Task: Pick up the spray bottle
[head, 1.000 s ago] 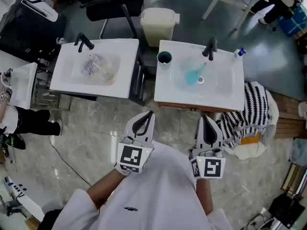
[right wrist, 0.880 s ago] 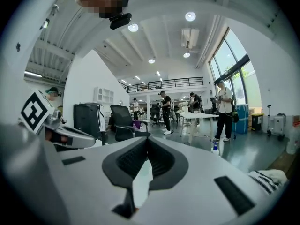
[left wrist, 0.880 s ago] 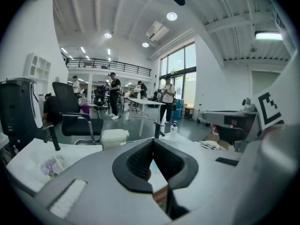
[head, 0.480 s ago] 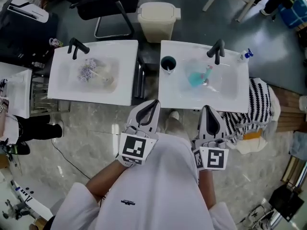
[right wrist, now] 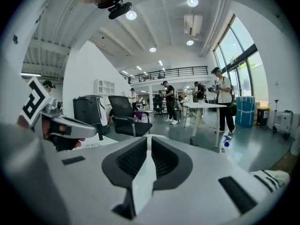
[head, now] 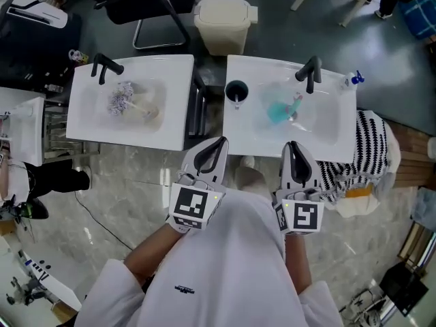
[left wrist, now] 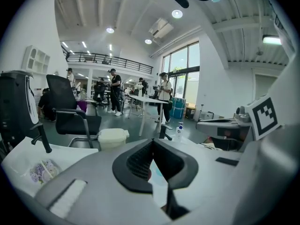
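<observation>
The spray bottle [head: 353, 80] stands up on the far right corner of the right sink [head: 255, 145], just past the black tap [head: 310, 69]. I think it lives there so it is handy for cleaning. The left tool [head: 219, 142] and right tool [head: 291, 145] are both clenched on nothing. They sit by the sink's near edge, well apart from the bottle, so I think the reach is only starting. Only the head view shows the blue thing [head: 278, 111] in the bowl and the black cup [head: 236, 90]. Only the tool views show people [left wrist: 115, 90] in the big room behind.
</observation>
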Action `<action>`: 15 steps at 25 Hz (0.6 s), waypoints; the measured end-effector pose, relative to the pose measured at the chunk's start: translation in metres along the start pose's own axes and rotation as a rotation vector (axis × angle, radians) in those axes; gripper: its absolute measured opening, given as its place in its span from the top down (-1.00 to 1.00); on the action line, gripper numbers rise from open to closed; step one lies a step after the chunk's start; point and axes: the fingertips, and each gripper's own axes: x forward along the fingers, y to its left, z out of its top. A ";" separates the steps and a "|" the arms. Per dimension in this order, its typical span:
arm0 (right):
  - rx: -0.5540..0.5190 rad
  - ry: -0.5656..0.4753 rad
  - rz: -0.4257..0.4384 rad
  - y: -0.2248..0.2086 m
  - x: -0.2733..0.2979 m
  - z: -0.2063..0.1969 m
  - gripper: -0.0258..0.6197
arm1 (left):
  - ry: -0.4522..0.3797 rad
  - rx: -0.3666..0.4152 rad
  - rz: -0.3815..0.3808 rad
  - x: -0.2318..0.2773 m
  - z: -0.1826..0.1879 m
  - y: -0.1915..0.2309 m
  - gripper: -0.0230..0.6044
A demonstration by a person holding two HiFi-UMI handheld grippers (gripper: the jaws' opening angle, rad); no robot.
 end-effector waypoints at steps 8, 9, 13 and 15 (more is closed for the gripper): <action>0.029 0.040 -0.020 -0.022 0.033 -0.024 0.90 | 0.044 -0.010 0.014 0.035 -0.017 0.003 0.91; 0.034 0.046 -0.024 -0.025 0.038 -0.028 0.90 | 0.051 -0.012 0.014 0.041 -0.020 0.004 0.91; 0.053 0.076 -0.050 -0.039 0.058 -0.047 0.81 | 0.074 -0.027 0.019 0.059 -0.030 0.009 0.91; 0.078 0.099 -0.072 -0.047 0.067 -0.060 0.52 | 0.087 -0.032 0.018 0.066 -0.035 0.009 0.91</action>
